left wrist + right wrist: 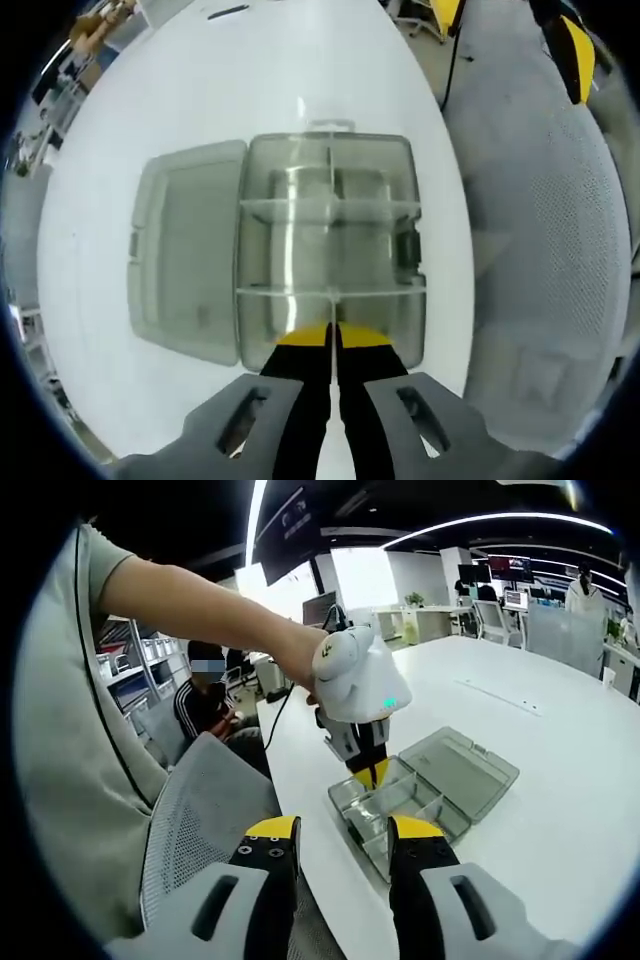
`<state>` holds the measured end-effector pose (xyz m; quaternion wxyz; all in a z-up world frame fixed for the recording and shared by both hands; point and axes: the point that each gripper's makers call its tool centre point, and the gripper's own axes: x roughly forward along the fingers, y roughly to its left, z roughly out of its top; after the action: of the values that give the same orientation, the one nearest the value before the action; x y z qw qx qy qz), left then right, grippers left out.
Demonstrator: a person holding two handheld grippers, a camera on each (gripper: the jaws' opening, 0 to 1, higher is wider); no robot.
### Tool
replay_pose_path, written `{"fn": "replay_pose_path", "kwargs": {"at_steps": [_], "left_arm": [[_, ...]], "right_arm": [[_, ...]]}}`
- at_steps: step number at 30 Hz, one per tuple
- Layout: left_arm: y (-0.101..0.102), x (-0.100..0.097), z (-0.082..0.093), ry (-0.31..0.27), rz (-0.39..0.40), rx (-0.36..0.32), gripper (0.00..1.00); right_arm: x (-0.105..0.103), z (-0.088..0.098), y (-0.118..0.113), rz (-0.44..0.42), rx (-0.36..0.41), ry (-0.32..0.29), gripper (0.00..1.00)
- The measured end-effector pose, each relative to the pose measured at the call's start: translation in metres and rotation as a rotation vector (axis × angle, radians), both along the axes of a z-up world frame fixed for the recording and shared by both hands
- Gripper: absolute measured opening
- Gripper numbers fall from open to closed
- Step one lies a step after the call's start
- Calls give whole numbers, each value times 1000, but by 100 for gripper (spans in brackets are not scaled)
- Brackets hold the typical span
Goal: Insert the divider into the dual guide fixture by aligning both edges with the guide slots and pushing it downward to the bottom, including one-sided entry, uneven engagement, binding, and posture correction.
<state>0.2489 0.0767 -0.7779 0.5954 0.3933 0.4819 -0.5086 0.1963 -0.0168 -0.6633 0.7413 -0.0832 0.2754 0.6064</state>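
A clear plastic box [330, 250] is sitting open on a white bench [120, 120], its hinged lid [185, 250] lying flat beside it. In the left gripper view, the left gripper [332, 338] is hovering directly over the box, its yellow-tipped jaws pressed nearly together on the thin upper edge of a clear divider [331, 190] that is running down the middle of the box. Two clear cross walls are meeting the divider, splitting the box into compartments. How deep the divider is sitting in its slots cannot be told from these pictures.

In the right gripper view, the right gripper [342, 838] is holding back from the box [395, 810], above the bench edge, with its yellow-tipped jaws spread apart and nothing between them. The same view is showing the left gripper [368, 770] from the side, pointing down into the box, with a person's hand [305, 660] and bare forearm reaching in from the left to grip its white body. The open lid [465, 770] is resting on the bench [560, 780] on the far side of the box. A grey mesh chair [200, 820] is standing by the bench, and another person is sitting beyond it.
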Motion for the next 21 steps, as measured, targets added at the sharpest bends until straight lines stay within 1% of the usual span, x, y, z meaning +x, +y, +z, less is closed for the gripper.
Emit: {"fn": "replay_pose_path", "kwargs": {"at_steps": [21], "left_arm": [[0, -1, 0, -1, 1, 0, 0]], "right_arm": [[-1, 2, 0, 3, 1, -5, 32]]}}
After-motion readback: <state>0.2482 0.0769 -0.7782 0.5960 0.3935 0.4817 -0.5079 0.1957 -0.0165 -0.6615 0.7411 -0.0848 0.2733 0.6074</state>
